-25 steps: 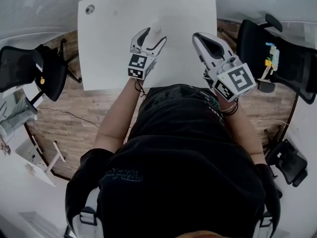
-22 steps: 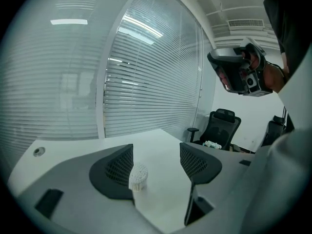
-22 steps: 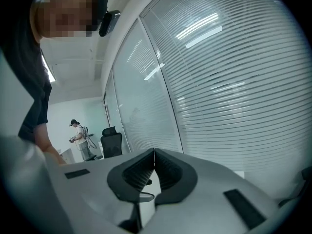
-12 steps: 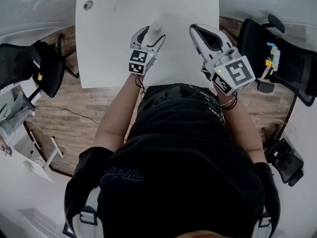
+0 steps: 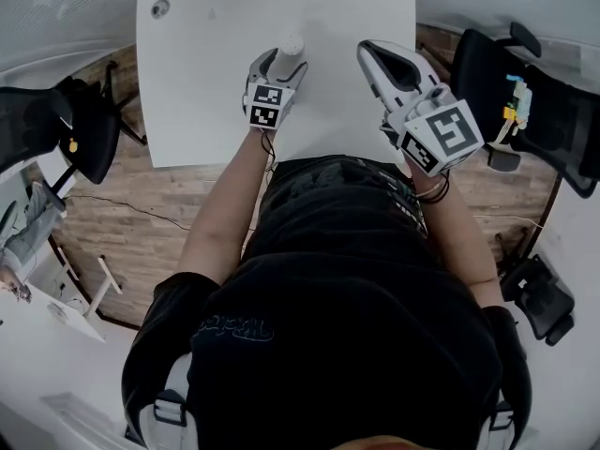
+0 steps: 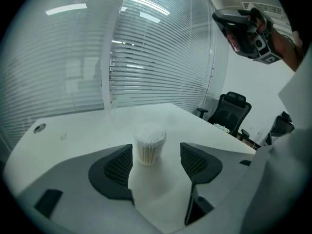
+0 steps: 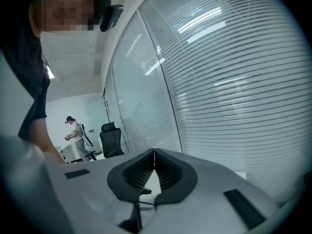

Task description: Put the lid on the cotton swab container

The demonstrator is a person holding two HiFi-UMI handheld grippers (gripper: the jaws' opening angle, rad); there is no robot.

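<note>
Currently in hand: the approach to the cotton swab container is judged to be under way; the lid is not yet seated.
Container: stood upright on the white table, swab heads showing at its top with no lid seen on it. It is framed at the jaw tips of the left gripper, and neither pad is seen to touch it.
Left gripper: jaws spread wide and held low at the table, apparently so that the container can be steadied from both sides.
Right gripper: jaws pressed together at the tips, with nothing made out between them. It is held raised and well apart from the container, to its right, probably so that the left side's approach is kept clear.
Lid: not identified with certainty. A faint clear shape is seen behind the container in the left gripper view, but what it is cannot be told.
Next move: a gentle closing of the left jaws is expected to be called for, since a light, tall cylinder is easily tipped.
</note>
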